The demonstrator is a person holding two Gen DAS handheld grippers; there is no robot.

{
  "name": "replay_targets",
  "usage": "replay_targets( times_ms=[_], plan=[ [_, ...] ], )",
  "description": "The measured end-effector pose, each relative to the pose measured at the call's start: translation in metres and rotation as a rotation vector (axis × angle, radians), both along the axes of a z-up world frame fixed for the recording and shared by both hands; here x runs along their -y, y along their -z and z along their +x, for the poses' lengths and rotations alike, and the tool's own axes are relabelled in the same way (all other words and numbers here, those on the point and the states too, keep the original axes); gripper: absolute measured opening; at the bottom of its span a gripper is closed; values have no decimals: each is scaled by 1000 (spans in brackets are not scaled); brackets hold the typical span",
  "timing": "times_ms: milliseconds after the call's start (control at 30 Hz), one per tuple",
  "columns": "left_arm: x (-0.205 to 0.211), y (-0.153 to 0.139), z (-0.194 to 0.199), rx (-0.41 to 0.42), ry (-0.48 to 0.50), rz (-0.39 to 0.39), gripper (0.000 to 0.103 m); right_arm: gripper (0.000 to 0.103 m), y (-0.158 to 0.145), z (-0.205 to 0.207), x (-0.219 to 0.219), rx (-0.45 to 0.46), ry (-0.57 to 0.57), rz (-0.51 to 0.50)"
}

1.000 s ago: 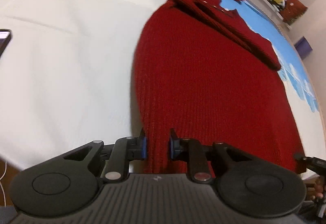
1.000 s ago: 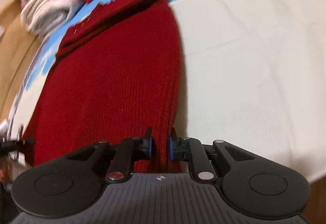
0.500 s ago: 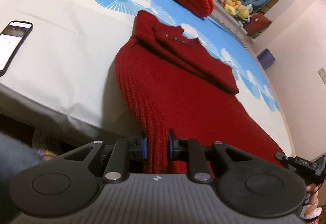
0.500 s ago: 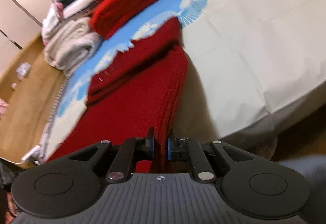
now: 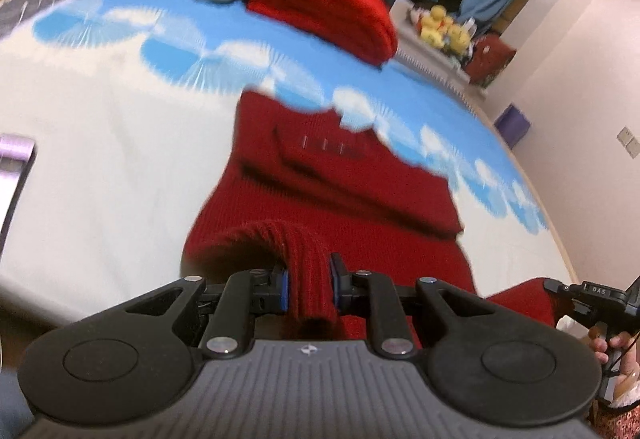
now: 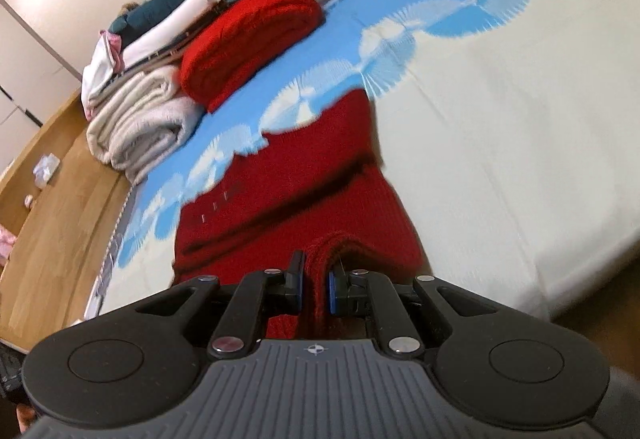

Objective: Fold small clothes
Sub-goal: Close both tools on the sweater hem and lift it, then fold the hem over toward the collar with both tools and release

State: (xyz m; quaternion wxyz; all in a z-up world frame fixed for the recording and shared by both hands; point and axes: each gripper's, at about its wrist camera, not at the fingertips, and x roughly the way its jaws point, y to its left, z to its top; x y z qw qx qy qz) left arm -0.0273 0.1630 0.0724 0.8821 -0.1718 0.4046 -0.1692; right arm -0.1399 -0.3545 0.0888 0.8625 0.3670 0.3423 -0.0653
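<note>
The red knit garment (image 5: 332,195) lies on the bed (image 5: 100,159), its far end flat against the blue cloud border of the sheet and its near hem raised off the mattress. The left gripper (image 5: 308,285) has its jaws pinching a bunched fold of that hem, the ribbed knit squeezed between the blue pads. The right gripper (image 6: 314,289) pinches the hem's other corner the same way, its jaws pressed onto a thin ridge of red knit.

Beyond the garment's far end sits a folded red sweater (image 6: 248,39), and just beside it a stack of pale folded blankets (image 6: 140,119) with more clothes piled on top. Past the folded sweater, yellow plush toys (image 5: 444,29) sit on a ledge. To the garment's left a phone (image 5: 14,175) lies on the sheet, well apart. At the garment's near right corner a hand (image 5: 612,347) grips the other tool's handle.
</note>
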Motion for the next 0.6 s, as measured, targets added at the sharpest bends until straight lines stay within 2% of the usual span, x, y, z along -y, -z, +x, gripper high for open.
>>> replay_targets(
  times_ms=[167, 300, 367, 433, 467, 500, 533, 567, 600],
  plan=[
    [12, -19, 69, 46, -38, -27, 20, 11, -3, 61, 26, 28, 80, 19],
    [29, -19, 144, 31, -91, -16, 20, 11, 18, 123, 53, 0, 192, 81],
    [36, -6, 194, 3, -157, 13, 20, 11, 39, 160, 70, -27, 298, 148],
    [40, 18, 244, -41, -225, 3, 21, 12, 66, 197, 85, -33, 389, 213],
    [42, 32, 270, -61, -253, 18, 27, 18, 81, 211, 91, -40, 420, 239],
    [44, 44, 288, -80, -275, 46, 37, 23, 94, 222, 95, -63, 466, 244],
    [47, 54, 301, -109, -300, 95, 44, 49, 107, 231, 97, -111, 500, 227],
    [48, 62, 307, -117, -337, 151, 64, 73, 114, 233, 97, -136, 509, 217],
    [47, 66, 307, -99, -356, 191, 87, 78, 121, 230, 96, -129, 504, 221]
  ],
)
